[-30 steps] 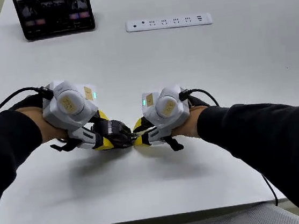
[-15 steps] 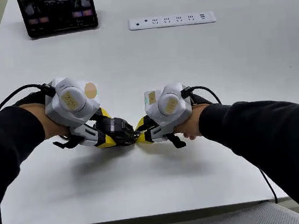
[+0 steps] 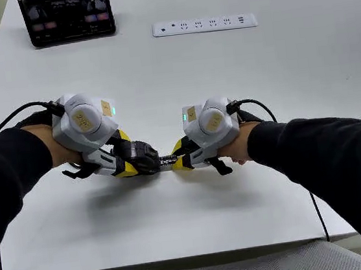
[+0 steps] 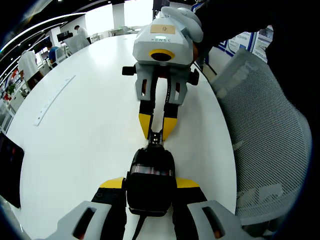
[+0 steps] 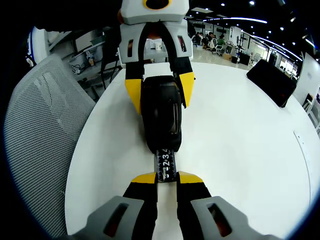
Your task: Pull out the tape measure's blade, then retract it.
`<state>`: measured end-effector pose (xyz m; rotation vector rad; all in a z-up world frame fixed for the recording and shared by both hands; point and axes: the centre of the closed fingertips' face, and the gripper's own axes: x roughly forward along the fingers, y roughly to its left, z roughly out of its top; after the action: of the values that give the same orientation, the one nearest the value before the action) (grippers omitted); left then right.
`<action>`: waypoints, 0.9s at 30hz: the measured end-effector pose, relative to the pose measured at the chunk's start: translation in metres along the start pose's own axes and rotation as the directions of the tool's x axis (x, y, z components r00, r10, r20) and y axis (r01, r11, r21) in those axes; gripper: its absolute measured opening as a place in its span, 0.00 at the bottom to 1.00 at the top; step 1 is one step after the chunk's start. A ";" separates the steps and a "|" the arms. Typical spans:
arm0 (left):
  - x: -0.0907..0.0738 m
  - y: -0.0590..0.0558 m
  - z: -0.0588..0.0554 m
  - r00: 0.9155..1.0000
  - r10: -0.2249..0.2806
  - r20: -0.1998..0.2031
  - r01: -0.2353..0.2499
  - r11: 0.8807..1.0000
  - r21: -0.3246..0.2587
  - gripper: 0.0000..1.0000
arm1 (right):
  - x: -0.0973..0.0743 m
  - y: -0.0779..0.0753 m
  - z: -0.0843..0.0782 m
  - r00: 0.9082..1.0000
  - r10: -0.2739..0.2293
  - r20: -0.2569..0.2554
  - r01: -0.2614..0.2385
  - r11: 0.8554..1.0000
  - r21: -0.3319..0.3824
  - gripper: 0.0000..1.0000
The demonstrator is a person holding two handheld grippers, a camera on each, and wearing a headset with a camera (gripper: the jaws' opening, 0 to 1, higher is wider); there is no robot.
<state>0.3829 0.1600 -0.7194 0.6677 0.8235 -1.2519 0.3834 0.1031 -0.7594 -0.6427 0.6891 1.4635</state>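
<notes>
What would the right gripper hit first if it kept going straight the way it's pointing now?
The tape measure's black case, directly ahead along the short pulled-out blade that the right gripper pinches. The left gripper clamps that case from the far side.

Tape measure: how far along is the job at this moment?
Done: the left gripper clamps the tape measure case and the right gripper pinches the blade at its tip. In hand: a short piece of blade, showing 2, 3, 4, bridges case and right gripper. Left: pulling out more blade, then retracting it.
</notes>
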 end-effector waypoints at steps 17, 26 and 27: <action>-0.001 0.000 0.001 1.000 0.010 0.015 -0.010 1.000 -0.003 0.31 | -0.017 -0.002 -0.019 1.000 -0.011 -0.016 0.011 1.000 0.022 0.09; -0.002 0.000 0.000 1.000 0.011 0.010 -0.011 1.000 0.003 0.31 | -0.025 -0.003 -0.029 0.999 -0.023 -0.023 0.024 0.999 0.031 0.09; -0.002 0.000 0.000 1.000 0.011 0.010 -0.011 1.000 0.003 0.31 | -0.026 -0.003 -0.030 0.999 -0.025 -0.025 0.025 0.999 0.033 0.09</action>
<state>0.3829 0.1608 -0.7178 0.6670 0.8088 -1.2457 0.3860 0.0633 -0.7599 -0.6424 0.7202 1.4205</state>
